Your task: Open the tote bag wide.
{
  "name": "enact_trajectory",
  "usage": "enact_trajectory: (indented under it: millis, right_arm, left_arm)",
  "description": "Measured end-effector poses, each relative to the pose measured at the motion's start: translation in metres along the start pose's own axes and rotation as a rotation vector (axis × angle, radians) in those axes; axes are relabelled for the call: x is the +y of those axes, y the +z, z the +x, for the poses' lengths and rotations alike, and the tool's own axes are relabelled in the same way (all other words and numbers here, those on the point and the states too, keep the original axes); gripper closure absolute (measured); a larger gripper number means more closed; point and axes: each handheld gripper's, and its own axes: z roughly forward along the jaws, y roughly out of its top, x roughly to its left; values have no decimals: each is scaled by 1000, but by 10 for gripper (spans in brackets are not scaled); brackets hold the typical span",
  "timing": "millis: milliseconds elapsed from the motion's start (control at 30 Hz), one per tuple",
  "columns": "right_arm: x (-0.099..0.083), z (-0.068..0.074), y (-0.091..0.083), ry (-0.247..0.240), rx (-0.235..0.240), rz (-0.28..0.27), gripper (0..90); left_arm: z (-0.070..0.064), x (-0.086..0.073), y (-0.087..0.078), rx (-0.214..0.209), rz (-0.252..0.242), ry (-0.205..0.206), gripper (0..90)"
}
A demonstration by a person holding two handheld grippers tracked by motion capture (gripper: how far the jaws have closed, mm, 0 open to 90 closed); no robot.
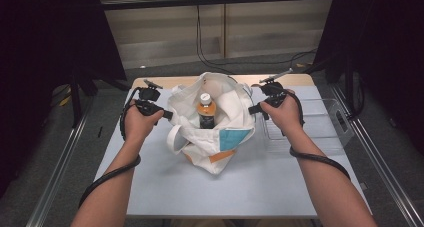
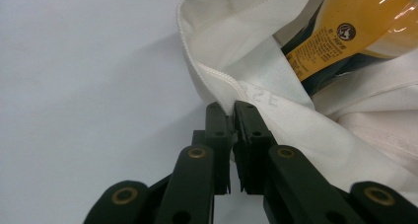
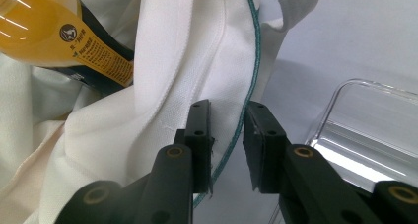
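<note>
White tote bag [image 1: 212,132] sits mid-table [image 1: 165,187], mouth open, and that's our landmark; a bottle of orange drink [image 1: 205,110] stands upright inside it, cap showing above the rim; left gripper [image 1: 165,114] is at the bag's left edge, and in the left gripper view [image 2: 231,116] the jaws are pressed together, pinching the stitched hem of the bag [image 2: 256,86]; the bottle [image 2: 355,31] lies just beyond that hem; over on the bag's right edge, the right gripper [image 1: 254,108] has its jaws spread; in the right gripper view [image 3: 227,120] the green-stitched rim of the bag [image 3: 172,86] runs between them, touching the left jaw at most, not clamped; a clear plastic tray [image 1: 320,124] sits just right of the bag, beside that hand.
</note>
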Motion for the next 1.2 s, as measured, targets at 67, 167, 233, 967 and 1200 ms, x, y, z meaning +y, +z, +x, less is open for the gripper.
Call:
enact_trajectory:
  millis: [67, 167, 233, 967, 1200]
  right_arm:
    - [0, 1, 0, 5, -4, 7, 743]
    - [-1, 0, 2, 1, -9, 11, 744]
    - [-2, -1, 3, -3, -6, 10, 744]
    - [-1, 0, -2, -19, -20, 0, 683]
    - [2, 6, -14, -41, -31, -28, 655]
  left_arm:
    - [0, -1, 1, -2, 4, -2, 853]
    - [0, -2, 4, -4, 7, -4, 852]
    - [1, -3, 5, -5, 10, -6, 852]
    - [-1, -5, 0, 6, -6, -3, 819]
    - [-5, -1, -12, 7, -36, 3, 768]
